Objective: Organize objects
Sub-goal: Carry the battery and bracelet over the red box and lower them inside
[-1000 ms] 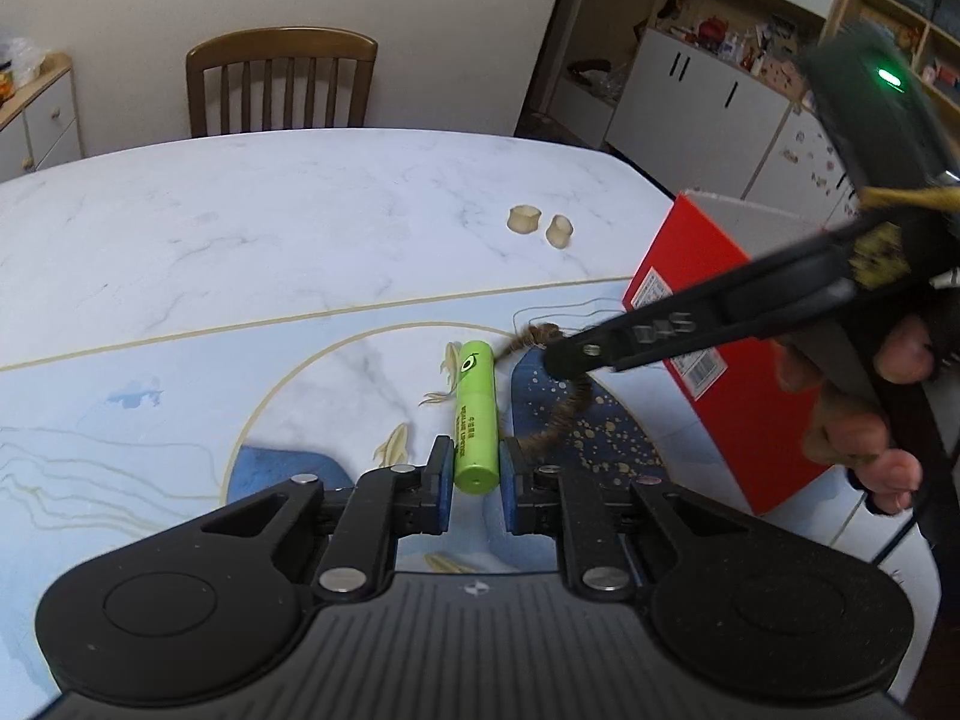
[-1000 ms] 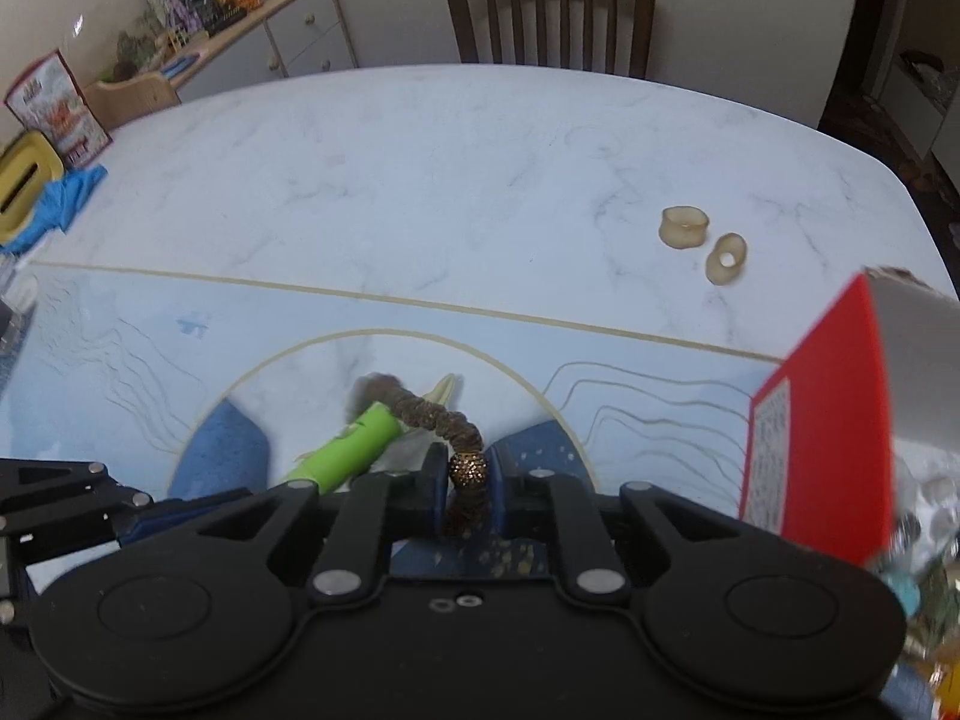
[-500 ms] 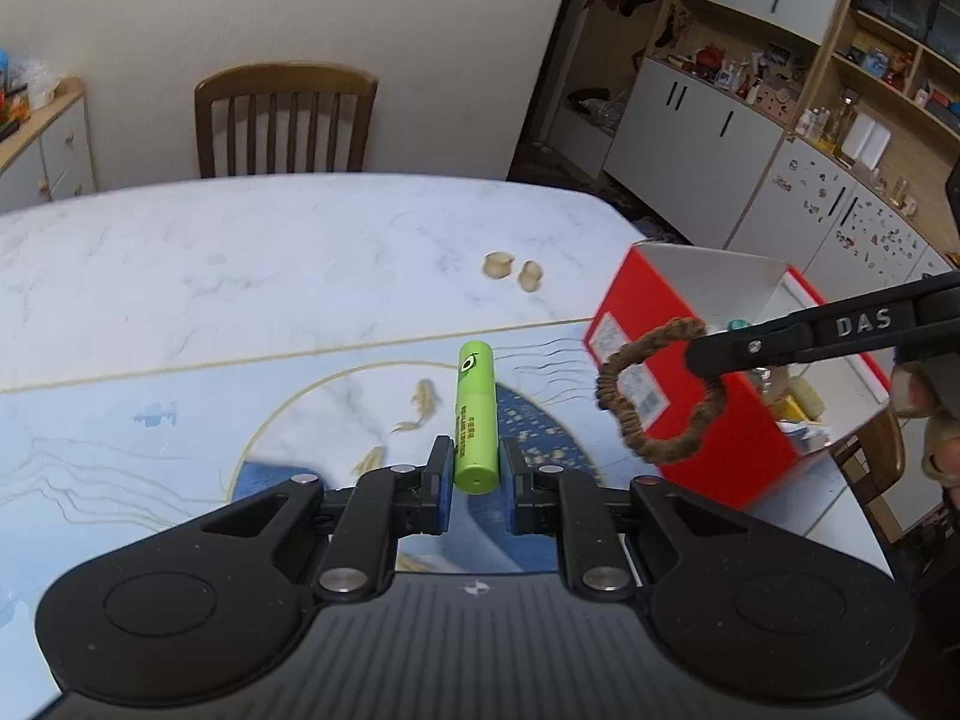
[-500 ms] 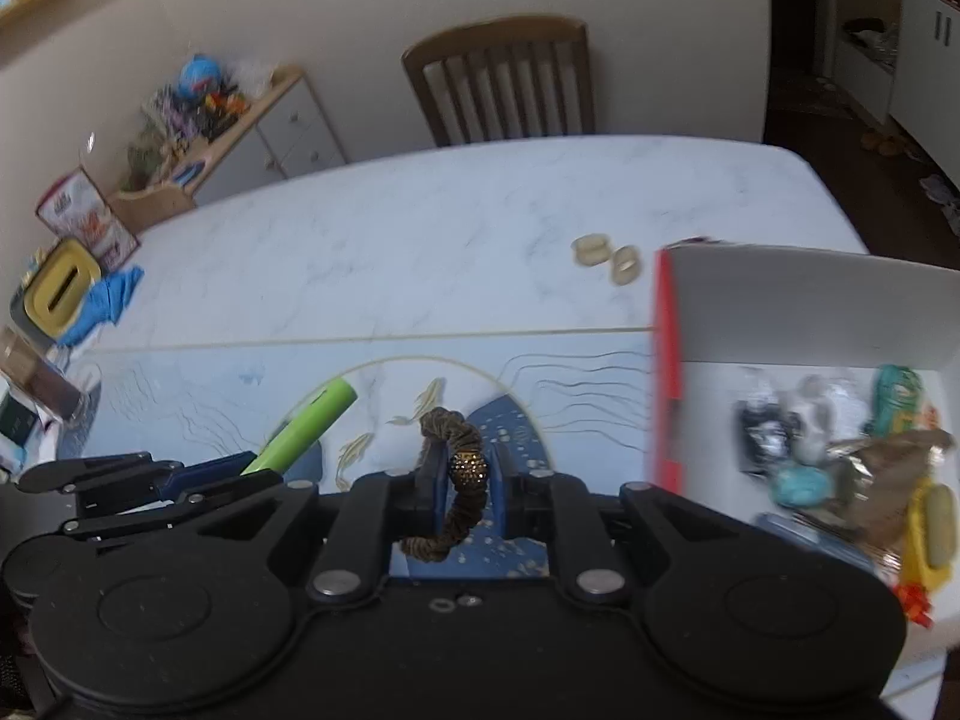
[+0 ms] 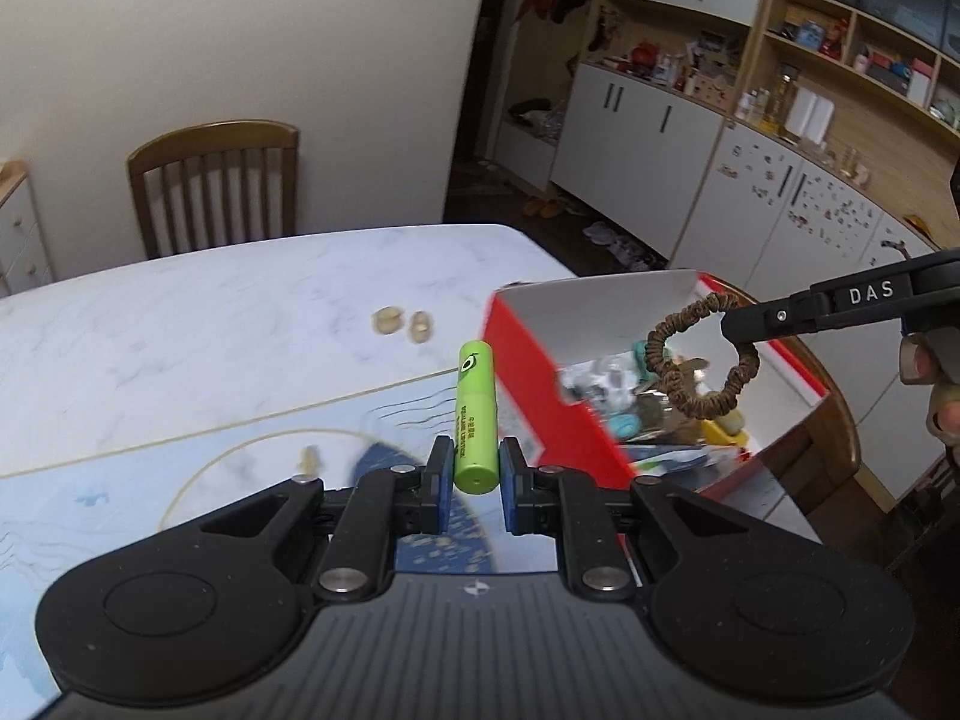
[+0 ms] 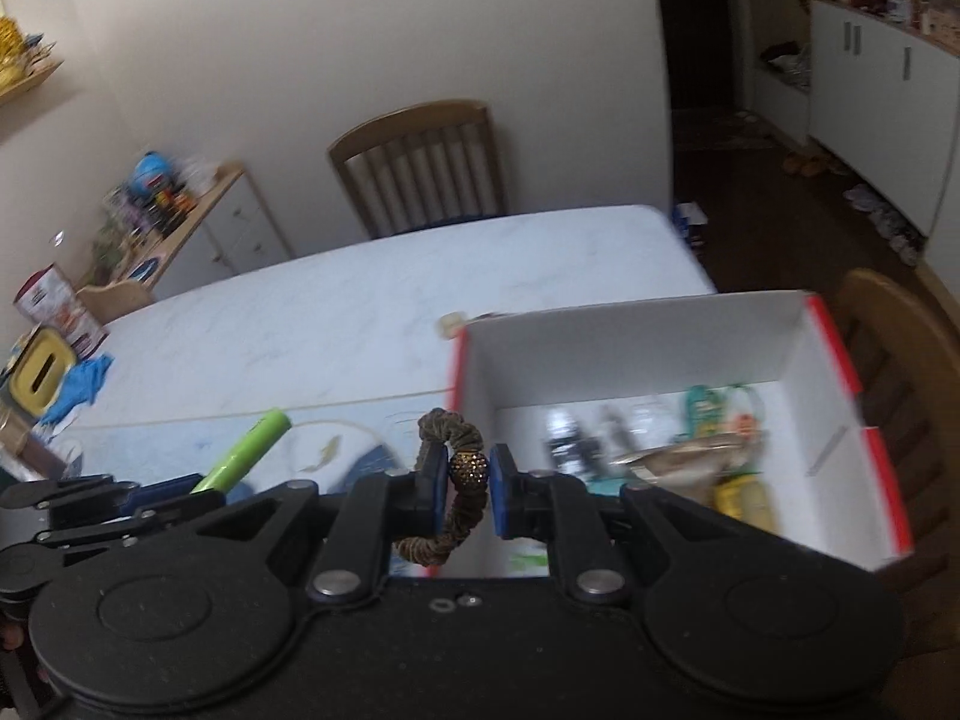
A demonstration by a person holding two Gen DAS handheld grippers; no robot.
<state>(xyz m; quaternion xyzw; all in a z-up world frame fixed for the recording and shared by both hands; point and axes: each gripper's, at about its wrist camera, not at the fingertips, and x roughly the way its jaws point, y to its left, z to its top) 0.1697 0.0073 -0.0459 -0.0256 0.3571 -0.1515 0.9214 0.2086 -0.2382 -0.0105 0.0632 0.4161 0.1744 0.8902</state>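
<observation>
My left gripper [image 5: 471, 477] is shut on a lime-green tube [image 5: 476, 420] and holds it in the air above the table, just left of the red box [image 5: 528, 372]. My right gripper [image 6: 468, 480] is shut on a brown hair scrunchie [image 6: 450, 516] with a gold bead. In the left wrist view the scrunchie [image 5: 699, 354] hangs from the right gripper's fingers [image 5: 774, 321] over the open box. The box [image 6: 660, 354] is white inside and holds several small items. The green tube also shows in the right wrist view [image 6: 249, 450].
Two small beige rings [image 5: 402, 324] lie on the marble table [image 5: 210, 312] behind the box. A wooden chair [image 5: 216, 186] stands at the far side and another [image 6: 888, 360] beside the box. A yellow box and blue gloves [image 6: 78, 384] sit at the table's left.
Both grippers have risen from the table with their objects and moved right. The scrunchie now hangs over the open box, and the tube is beside the box's left wall.
</observation>
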